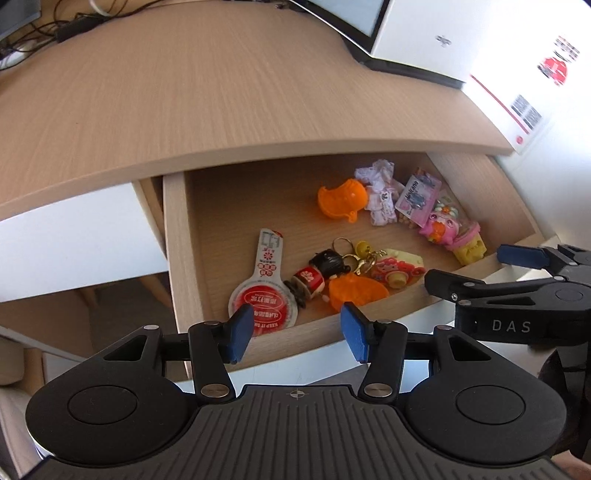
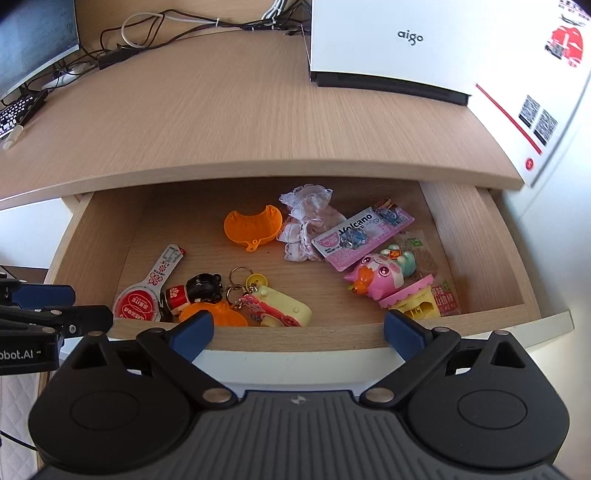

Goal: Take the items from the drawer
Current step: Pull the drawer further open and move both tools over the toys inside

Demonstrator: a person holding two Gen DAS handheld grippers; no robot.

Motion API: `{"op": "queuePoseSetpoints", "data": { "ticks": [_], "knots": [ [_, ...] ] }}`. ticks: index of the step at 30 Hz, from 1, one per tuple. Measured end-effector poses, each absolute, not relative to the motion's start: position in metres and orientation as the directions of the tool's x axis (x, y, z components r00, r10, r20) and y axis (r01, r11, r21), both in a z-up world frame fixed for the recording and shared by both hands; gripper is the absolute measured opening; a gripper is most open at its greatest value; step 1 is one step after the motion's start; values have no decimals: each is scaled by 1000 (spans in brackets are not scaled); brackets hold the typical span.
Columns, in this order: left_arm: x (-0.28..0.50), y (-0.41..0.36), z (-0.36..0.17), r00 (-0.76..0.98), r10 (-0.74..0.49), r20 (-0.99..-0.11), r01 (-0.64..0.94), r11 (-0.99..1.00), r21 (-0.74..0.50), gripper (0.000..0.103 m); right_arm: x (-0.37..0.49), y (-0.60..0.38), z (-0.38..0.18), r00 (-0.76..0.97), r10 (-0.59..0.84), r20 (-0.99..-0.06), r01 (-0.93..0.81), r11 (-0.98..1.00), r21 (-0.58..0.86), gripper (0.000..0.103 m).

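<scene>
The wooden drawer point(image 2: 476, 240) is pulled out below the desk top. Inside lie an orange shell point(image 2: 253, 225), a white lace cloth point(image 2: 306, 221), a pink Volcano card point(image 2: 358, 236), a pink pig toy point(image 2: 384, 277), a red sauce packet point(image 2: 147, 295), a doll keychain point(image 2: 195, 291) and a yellow keychain toy point(image 2: 280, 306). My right gripper point(image 2: 299, 338) hovers wide open over the drawer's front edge, empty. At the front left corner my left gripper point(image 1: 297, 334) is open just above the sauce packet point(image 1: 264, 306), holding nothing.
On the desk top point(image 2: 240, 122) stand a white aigo box point(image 2: 391, 44) at the back right and a monitor point(image 2: 33, 44) with a keyboard point(image 2: 18, 110) and cables point(image 2: 147, 33) at the back left. A white panel with QR codes point(image 2: 535, 118) flanks the right side.
</scene>
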State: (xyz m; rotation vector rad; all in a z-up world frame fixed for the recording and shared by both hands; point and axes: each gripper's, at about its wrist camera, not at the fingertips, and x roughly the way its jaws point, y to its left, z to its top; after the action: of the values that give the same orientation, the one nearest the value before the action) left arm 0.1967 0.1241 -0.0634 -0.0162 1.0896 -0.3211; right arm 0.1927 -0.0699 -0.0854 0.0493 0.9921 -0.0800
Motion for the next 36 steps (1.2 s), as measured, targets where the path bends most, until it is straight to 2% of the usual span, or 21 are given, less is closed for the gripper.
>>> {"op": "queuePoseSetpoints", "data": {
  "ticks": [7,9,11,16,19,22,25,27,31,36],
  "knots": [
    [184,128,-64,386,-311,-868,301,932,-200,56,173,-66,-85,530,-37,-847,89,996,12,102],
    [185,128,-62,378,-318,-870,304,930,-208,55,167,-65,-85,542,-41,-839,88,996,8,98],
    [189,125,-58,383,-334,-861,308,925,-222,55,163,-67,-80,550,-35,-834,81,997,11,82],
    [217,102,-51,377,-334,-864,330,920,-211,55,174,-95,-61,600,-24,-799,43,999,2,80],
    [238,73,-50,343,-360,-868,468,866,-174,55,187,-116,-59,597,-5,-802,-4,1000,-9,80],
    [254,47,-57,307,-364,-880,585,801,-127,55,198,-139,-62,585,77,-807,-55,997,54,80],
    [270,37,-70,298,-318,-900,560,822,-105,55,202,-150,-71,552,139,-822,-93,990,105,80],
    [275,35,-76,318,-294,-901,504,858,-102,55,202,-151,-78,545,127,-829,-98,991,88,80],
    [278,40,-84,337,-293,-895,423,896,-134,55,195,-156,-85,553,109,-826,-18,993,119,76],
    [281,39,-95,331,-315,-890,455,879,-142,55,173,-160,-85,699,42,-714,27,996,86,76]
  ]
}}
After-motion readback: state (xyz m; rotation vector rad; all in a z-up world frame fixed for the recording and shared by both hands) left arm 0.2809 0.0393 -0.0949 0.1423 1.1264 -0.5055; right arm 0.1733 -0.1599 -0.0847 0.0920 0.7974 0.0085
